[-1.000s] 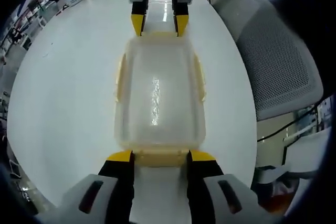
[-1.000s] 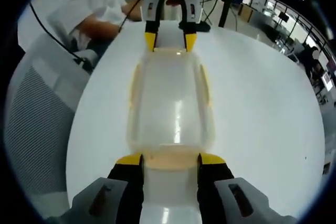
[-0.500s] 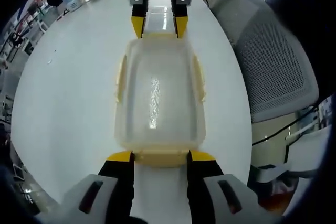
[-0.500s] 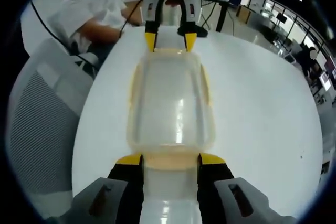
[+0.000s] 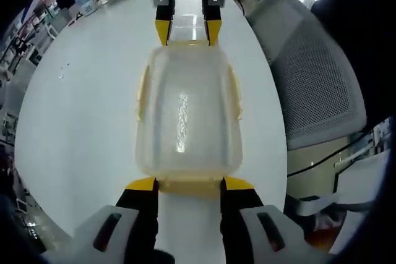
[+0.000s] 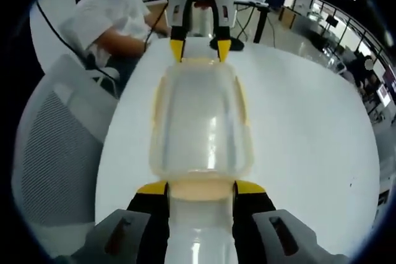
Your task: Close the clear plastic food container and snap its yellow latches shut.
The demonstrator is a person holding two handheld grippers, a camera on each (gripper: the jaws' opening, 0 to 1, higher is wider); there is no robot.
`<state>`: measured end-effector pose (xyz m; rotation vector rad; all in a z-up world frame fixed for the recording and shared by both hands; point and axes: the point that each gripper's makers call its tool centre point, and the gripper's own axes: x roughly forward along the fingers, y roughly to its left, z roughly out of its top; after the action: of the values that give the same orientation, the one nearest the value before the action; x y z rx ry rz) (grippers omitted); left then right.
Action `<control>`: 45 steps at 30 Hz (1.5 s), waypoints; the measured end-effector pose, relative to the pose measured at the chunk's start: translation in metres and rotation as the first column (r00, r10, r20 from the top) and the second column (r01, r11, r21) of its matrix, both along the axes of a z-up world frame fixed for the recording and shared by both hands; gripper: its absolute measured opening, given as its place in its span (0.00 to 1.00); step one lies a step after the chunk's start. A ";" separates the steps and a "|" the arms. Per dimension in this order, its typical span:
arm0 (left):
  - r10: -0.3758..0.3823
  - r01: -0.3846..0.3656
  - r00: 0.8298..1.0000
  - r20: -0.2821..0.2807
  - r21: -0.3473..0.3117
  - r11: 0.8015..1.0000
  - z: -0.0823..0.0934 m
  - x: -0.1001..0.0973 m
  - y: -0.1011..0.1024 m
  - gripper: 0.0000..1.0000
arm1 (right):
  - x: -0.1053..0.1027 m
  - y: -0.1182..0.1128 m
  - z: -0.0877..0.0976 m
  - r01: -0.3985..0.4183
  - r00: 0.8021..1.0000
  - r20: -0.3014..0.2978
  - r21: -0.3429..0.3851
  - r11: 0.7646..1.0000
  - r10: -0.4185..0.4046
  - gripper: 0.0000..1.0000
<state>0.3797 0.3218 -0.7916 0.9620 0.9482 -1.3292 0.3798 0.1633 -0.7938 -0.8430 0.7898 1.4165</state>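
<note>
Both grippers, left (image 5: 184, 183) and right (image 6: 201, 188), are set wide astride the closed container's (image 5: 185, 115) end latches (image 5: 187, 185); pressing these shut is judged next.

Each tool (image 5: 187, 183) (image 6: 201, 188): grey body; black, yellow-tipped jaws.

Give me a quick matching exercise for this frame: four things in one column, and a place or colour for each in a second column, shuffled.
Column 1:
1. food container
2. table
3. mesh office chair
4. seated person

Column 2:
A. white and round-edged, under the container
B. clear with yellow latches, between the left gripper and right gripper
C. at the table's far edge in the right gripper view
D. grey, beside the table

Pairs: 1-B, 2-A, 3-D, 4-C
</note>
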 end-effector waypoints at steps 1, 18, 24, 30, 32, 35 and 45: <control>-0.001 0.001 1.000 0.008 -0.007 1.000 0.004 0.002 -0.001 0.38 | 0.002 -0.001 0.002 -0.001 1.000 0.002 -0.002 1.000 0.001 0.38; -0.021 0.021 1.000 0.011 0.010 1.000 0.015 0.008 -0.004 0.38 | 0.003 -0.003 0.016 0.020 1.000 -0.011 -0.005 1.000 -0.020 0.38; -0.025 0.025 1.000 0.010 0.015 1.000 0.016 0.006 -0.003 0.38 | 0.001 -0.003 0.015 0.017 1.000 -0.009 -0.011 1.000 -0.017 0.38; -0.026 0.025 0.999 0.021 0.011 1.000 0.017 0.006 -0.005 0.38 | 0.001 -0.005 0.016 0.020 1.000 -0.002 -0.011 1.000 -0.020 0.38; -0.022 0.022 1.000 0.016 0.012 1.000 0.017 0.006 -0.005 0.38 | 0.001 -0.006 0.017 0.019 1.000 -0.001 -0.011 1.000 -0.019 0.38; -0.022 0.022 1.000 0.016 0.008 1.000 0.018 0.006 -0.008 0.38 | 0.001 -0.008 0.017 0.018 1.000 -0.001 -0.012 1.000 -0.018 0.38; -0.031 0.031 0.999 0.022 -0.009 0.999 0.019 0.004 -0.025 0.38 | -0.003 -0.025 0.015 0.030 1.000 -0.006 -0.021 0.999 -0.030 0.38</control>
<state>0.3836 0.2969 -0.7725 0.9859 0.9133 -1.3450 0.3769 0.1379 -0.7786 -0.8402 0.8199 1.3873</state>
